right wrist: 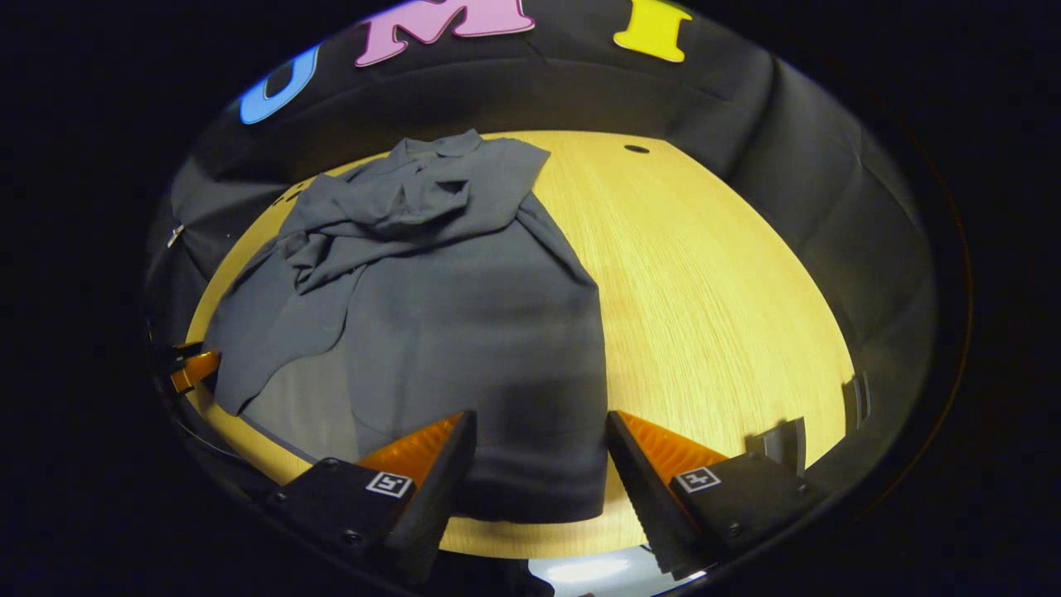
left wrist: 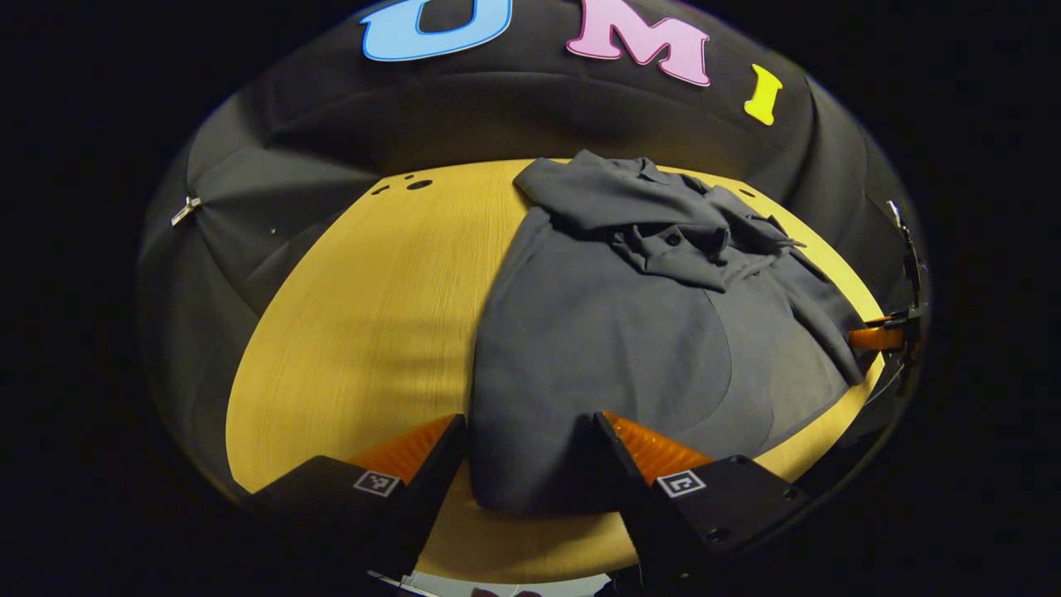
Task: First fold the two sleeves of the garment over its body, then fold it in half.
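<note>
A dark grey collared shirt lies flat on the yellow wooden table, hem toward me. Both sleeves are bunched over the chest near the collar. My left gripper is open, its fingers straddling the hem's left corner without pressing it. In the right gripper view the shirt spreads over the left part of the table. My right gripper is open over the hem's right corner. The other gripper shows at the far edge in each view: the right gripper and the left gripper.
The table's near edge runs just under both grippers. Small holes mark the far tabletop, with one hole in the right gripper view. Bare wood lies left of the shirt in the left gripper view and right of it in the right gripper view. Grey brackets stand at the table's right rim.
</note>
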### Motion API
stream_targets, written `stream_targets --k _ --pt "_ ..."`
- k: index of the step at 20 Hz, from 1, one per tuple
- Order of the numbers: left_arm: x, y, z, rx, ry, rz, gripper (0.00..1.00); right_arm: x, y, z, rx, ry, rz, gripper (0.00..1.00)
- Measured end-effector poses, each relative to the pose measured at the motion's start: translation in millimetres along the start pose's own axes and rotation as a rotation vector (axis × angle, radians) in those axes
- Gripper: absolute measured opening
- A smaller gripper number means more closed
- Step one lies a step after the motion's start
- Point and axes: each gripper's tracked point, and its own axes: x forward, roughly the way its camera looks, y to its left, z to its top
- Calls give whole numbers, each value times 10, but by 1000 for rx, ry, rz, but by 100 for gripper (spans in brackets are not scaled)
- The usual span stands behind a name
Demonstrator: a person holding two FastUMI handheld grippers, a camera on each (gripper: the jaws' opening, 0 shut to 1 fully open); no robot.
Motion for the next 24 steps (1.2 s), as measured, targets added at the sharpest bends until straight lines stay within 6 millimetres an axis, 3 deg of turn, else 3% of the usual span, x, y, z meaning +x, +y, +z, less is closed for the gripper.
stream_targets --k 2,3,5,7,10,14,17,20,24 --pt "-7 -40 -12 0 -3 0 98 9 1 -6 16 -19 -3 98" --pt "3 -138 -20 21 -2 -25 96 -5 72 -5 -2 -5 28 93" --pt "38 -372 8 73 0 -103 52 29 250 -13 -43 8 94 49" --pt "37 -335 47 82 20 -107 9 -3 286 -28 -88 16 102 6" --pt "-96 -332 -51 66 49 -132 6 -170 315 -135 -116 29 140 5" --pt "-421 -317 -305 77 79 -147 6 -439 295 -319 -112 54 177 5" --pt "-620 -302 -303 50 89 -150 6 -672 279 -356 -69 32 213 5" --pt "-859 -335 -44 39 21 -144 6 -925 343 -74 -74 -79 244 5" --pt "-1049 -372 625 -10 -122 -151 6 -1168 364 517 -98 -228 252 5"
